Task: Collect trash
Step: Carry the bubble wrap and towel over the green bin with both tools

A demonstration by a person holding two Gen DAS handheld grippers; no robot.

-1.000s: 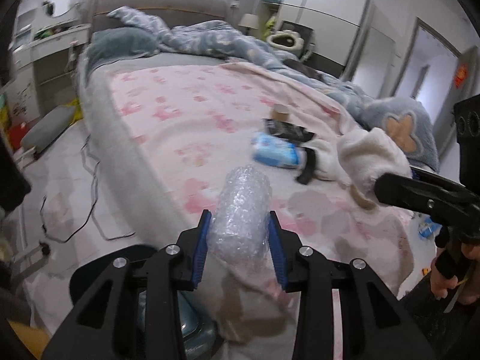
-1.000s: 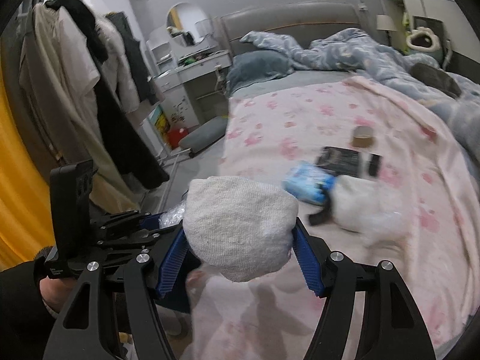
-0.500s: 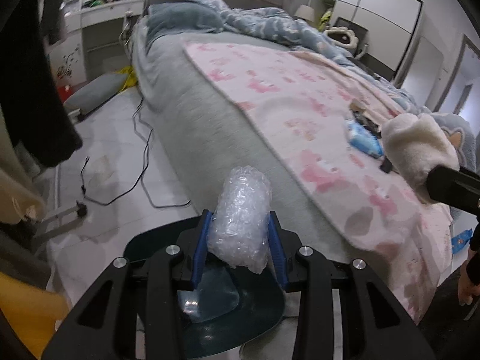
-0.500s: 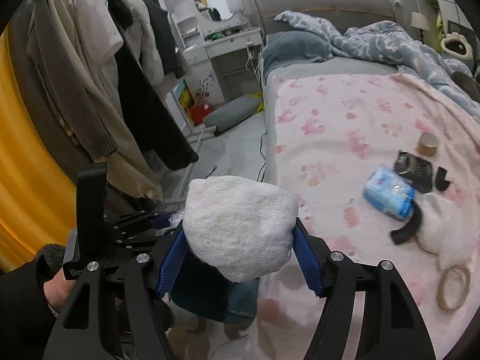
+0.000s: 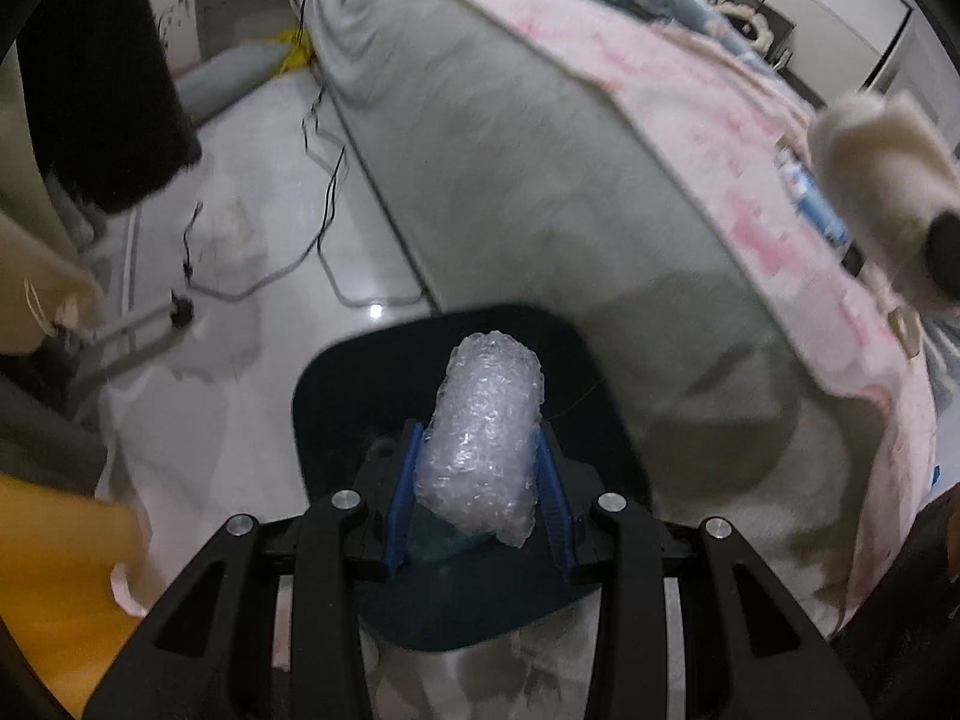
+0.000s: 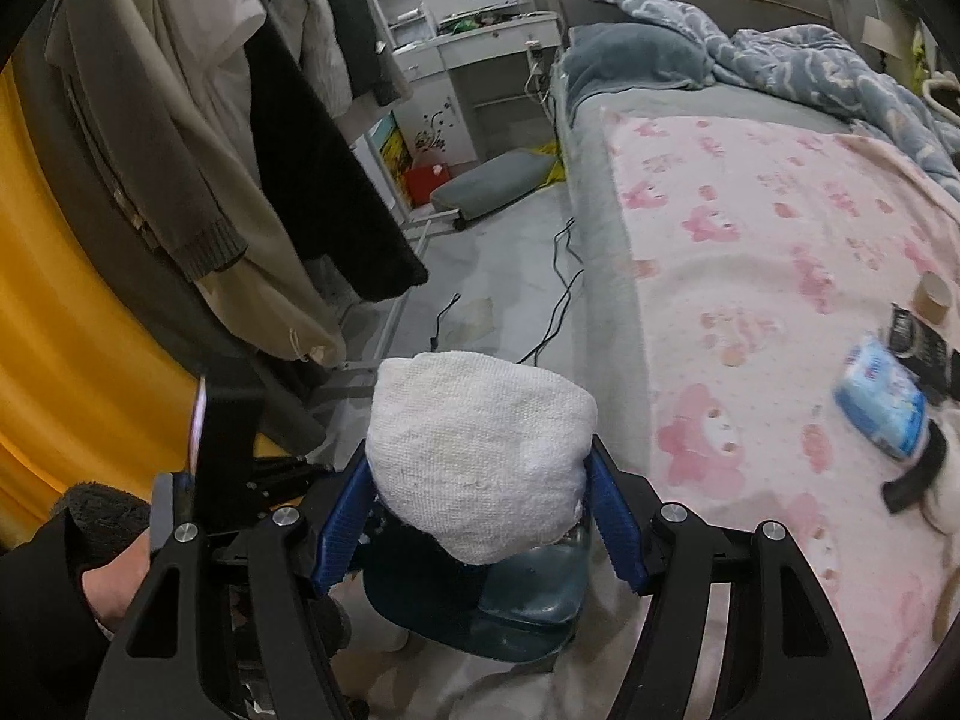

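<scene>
My left gripper (image 5: 480,480) is shut on a roll of clear bubble wrap (image 5: 483,441) and hangs over the mouth of a dark teal trash bin (image 5: 336,396) on the floor beside the bed. My right gripper (image 6: 480,504) is shut on a crumpled white cloth wad (image 6: 474,450); the same bin (image 6: 528,606) shows just below it. The wad (image 5: 870,138) also appears blurred at the right edge of the left wrist view. On the pink blanket lie a blue tissue pack (image 6: 879,402), a black packet (image 6: 915,336) and a brown tape roll (image 6: 931,297).
A bed (image 5: 528,138) with a grey side and pink blanket (image 6: 750,252) fills the right. Black cables (image 5: 324,192) trail over the pale floor. Coats (image 6: 240,120) hang on a rack at the left, by a yellow curtain (image 6: 54,312). A person's sleeved hand (image 6: 90,576) holds the left gripper.
Both grippers have swung left off the bed and lowered toward the floor. The bin has come under the bubble wrap. Both grips stay the same.
</scene>
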